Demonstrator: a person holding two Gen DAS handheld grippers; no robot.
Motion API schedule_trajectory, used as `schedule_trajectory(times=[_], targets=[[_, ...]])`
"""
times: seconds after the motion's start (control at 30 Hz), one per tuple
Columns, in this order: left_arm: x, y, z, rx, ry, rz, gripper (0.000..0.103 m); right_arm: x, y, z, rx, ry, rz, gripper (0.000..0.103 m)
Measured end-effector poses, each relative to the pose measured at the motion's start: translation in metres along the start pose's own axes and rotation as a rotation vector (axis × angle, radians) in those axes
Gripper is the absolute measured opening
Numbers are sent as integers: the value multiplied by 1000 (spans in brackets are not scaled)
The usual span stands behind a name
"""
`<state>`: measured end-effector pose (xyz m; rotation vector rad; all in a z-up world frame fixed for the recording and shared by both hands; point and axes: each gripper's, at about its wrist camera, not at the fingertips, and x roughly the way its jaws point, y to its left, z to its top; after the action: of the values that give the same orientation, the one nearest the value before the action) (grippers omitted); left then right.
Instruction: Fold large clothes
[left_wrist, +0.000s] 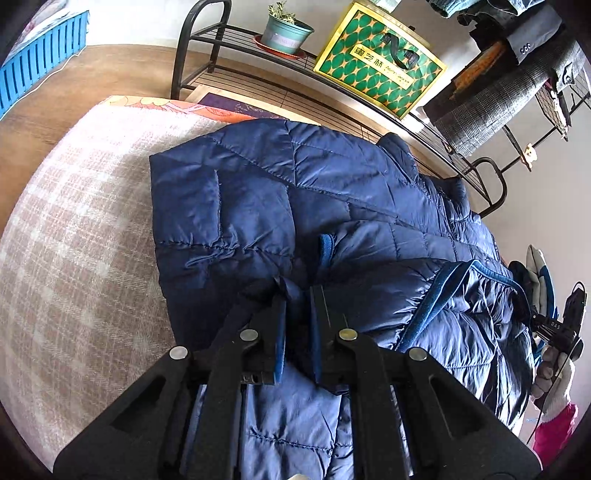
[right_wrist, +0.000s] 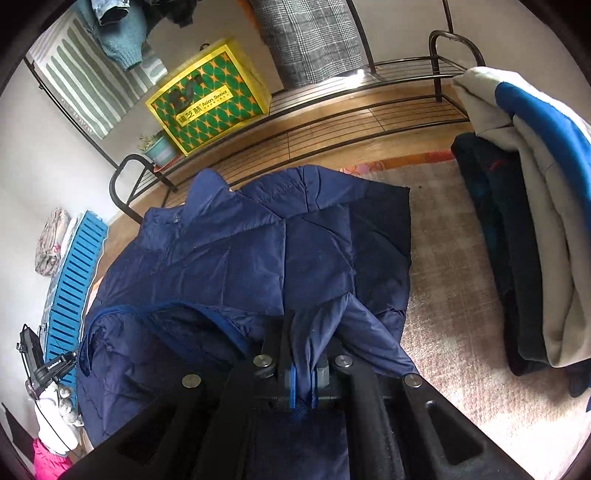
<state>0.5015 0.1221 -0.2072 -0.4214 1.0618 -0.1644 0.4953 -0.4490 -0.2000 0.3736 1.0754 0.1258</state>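
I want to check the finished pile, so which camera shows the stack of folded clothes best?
The right wrist view: the stack of folded clothes lies in plain sight on the plaid blanket, beside the navy jacket. The left wrist view doesn't show it at all.

Home bedroom, clothes rack (right_wrist: 388, 107), potted plant (left_wrist: 286, 31)

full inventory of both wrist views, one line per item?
quilted jacket: 1, navy, spread on the plaid cover
plaid cover: 1, beige and white, under the jacket
folded clothes: 1 pile, cream, blue and black, right of the jacket
gift box: 1, green and yellow, on the rack
metal rack: 1, dark, behind the bed
potted plant: 1, teal pot, on the rack
left gripper: 1, black, shut on jacket fabric
right gripper: 1, black, shut on jacket fabric
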Motion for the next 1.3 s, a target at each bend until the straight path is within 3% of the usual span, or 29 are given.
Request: schedule_trajectory(times=[0.07, 0.13, 0.2, 0.23, 0.27, 0.3, 0.4, 0.5, 0.77, 0.83, 0.87, 0.93, 1.0, 1.07, 1.1, 1.3], targets=[[-8, -1, 5, 22, 7, -13, 23, -1, -4, -1, -19, 8, 26, 12], [-24, -5, 10, 73, -17, -16, 34, -10, -9, -1, -41, -1, 59, 27], [-42, -9, 12, 135, -72, 29, 70, -28, -14, -2, -65, -36, 94, 49], [-52, -11, 12, 169, -110, 58, 76, -37, -16, -2, -80, -59, 103, 56], [-61, -12, 10, 203, -143, 64, 77, -47, -18, -3, -98, -87, 109, 69], [-68, -12, 8, 238, -158, 64, 78, -56, -21, -5, -117, -114, 112, 72], [-72, -15, 0, 354, -148, 87, 78, -69, -25, -9, -182, -142, 99, 73], [-47, -20, -4, 445, -81, 145, 78, -56, -23, -11, -235, -103, 39, 73], [7, -15, 22, 305, -18, 81, 78, -1, -15, 0, -249, -16, -11, 73], [15, -15, 24, 305, -12, 108, 74, 7, -18, 3, -239, -1, -20, 71], [19, -16, 24, 309, -5, 120, 63, 9, -21, 5, -232, 3, -21, 65], [25, -18, 22, 315, 12, 111, 44, 12, -26, 7, -208, 13, -16, 49], [25, -23, 20, 328, -6, 113, 21, 12, -29, 8, -194, 15, -30, 27], [23, -29, 17, 356, -33, 139, 10, 10, -27, 7, -205, 8, -40, 11], [21, -32, 16, 368, -47, 153, 8, 8, -24, 6, -219, 3, -52, 5], [1, -42, 13, 424, -112, 201, 5, -17, -2, 4, -276, -69, -129, 1]])
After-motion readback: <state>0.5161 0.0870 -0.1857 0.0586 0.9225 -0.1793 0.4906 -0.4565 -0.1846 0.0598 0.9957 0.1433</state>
